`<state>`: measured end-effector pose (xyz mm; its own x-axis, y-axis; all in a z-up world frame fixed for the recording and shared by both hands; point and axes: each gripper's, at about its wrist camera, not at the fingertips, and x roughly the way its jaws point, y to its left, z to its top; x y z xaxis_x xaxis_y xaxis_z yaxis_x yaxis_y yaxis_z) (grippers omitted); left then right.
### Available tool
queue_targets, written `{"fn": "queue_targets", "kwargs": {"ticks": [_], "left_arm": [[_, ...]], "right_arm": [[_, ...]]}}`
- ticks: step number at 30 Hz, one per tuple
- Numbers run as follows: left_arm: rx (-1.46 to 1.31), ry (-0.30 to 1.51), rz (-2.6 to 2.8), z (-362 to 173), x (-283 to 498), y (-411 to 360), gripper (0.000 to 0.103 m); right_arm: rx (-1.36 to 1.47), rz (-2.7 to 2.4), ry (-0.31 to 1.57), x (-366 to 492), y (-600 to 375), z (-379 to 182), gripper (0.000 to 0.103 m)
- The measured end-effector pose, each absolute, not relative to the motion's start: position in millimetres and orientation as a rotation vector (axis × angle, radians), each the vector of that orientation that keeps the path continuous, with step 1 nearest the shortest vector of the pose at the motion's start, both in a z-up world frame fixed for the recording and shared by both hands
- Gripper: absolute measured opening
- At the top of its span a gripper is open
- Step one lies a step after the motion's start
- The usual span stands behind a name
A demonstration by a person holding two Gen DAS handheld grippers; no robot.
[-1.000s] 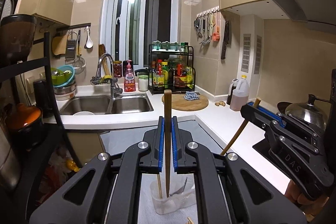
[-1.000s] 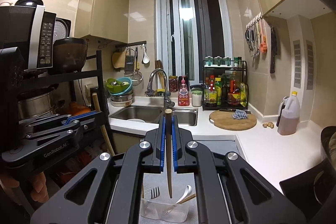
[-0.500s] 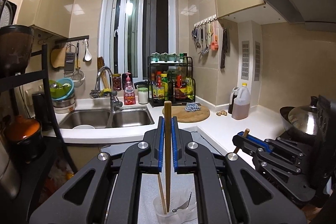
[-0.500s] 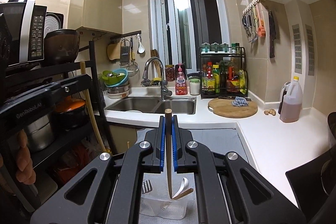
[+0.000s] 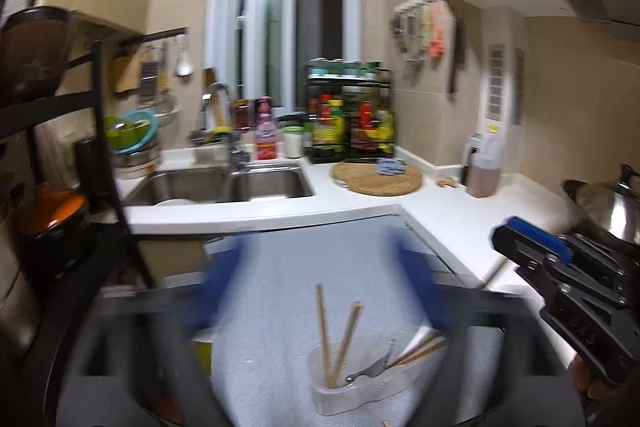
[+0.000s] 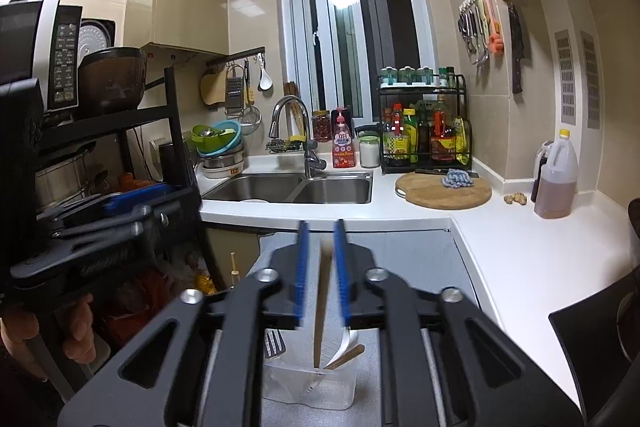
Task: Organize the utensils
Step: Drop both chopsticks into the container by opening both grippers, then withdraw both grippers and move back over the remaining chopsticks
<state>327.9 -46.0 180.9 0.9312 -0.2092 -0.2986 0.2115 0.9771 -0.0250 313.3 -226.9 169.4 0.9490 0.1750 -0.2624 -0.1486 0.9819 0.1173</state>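
Observation:
In the left wrist view my left gripper (image 5: 316, 291) is open, its blue pads blurred and wide apart. Below it a clear plastic holder (image 5: 360, 395) on a grey towel holds two wooden chopsticks (image 5: 332, 339), a fork and other wooden sticks. My right gripper shows at the right of that view (image 5: 532, 243). In the right wrist view my right gripper (image 6: 320, 267) stands open, its blue pads apart, with a wooden chopstick (image 6: 322, 303) loose between them, its tip in the clear holder (image 6: 308, 383) beside a fork and a white spoon.
A double sink (image 6: 296, 189) and faucet lie ahead. A round wooden board (image 6: 442, 191), a spice rack (image 6: 424, 127) and an oil jug (image 6: 556, 183) stand on the white counter. A black shelf with pots stands at the left (image 6: 104, 115). A wok lid sits at the right (image 5: 604, 207).
My left gripper has opened and its chopstick now stands in the holder. My right gripper's pads have parted around its chopstick, which has sunk lower into the holder.

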Motion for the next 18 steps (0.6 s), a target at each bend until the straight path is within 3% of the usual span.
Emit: {"fn": "queue_targets", "kwargs": {"ticks": [2, 11, 18], "left_arm": [[-0.044, 0.289, -0.209, 182.1, 318.5, -35.1, 0.093], [-0.034, 0.381, -0.124, 150.1, 261.0, -10.2, 0.095], [-0.064, 0.441, -0.107, 109.3, 187.8, 3.2, 0.095]], "right_arm": [[0.116, 0.153, 0.263, 306.4, -231.9, 170.5, 0.040], [0.120, 0.120, 0.259, 233.9, -230.6, 156.3, 0.068], [0.131, 0.120, 0.364, 157.5, -220.0, 107.8, 0.080]]}}
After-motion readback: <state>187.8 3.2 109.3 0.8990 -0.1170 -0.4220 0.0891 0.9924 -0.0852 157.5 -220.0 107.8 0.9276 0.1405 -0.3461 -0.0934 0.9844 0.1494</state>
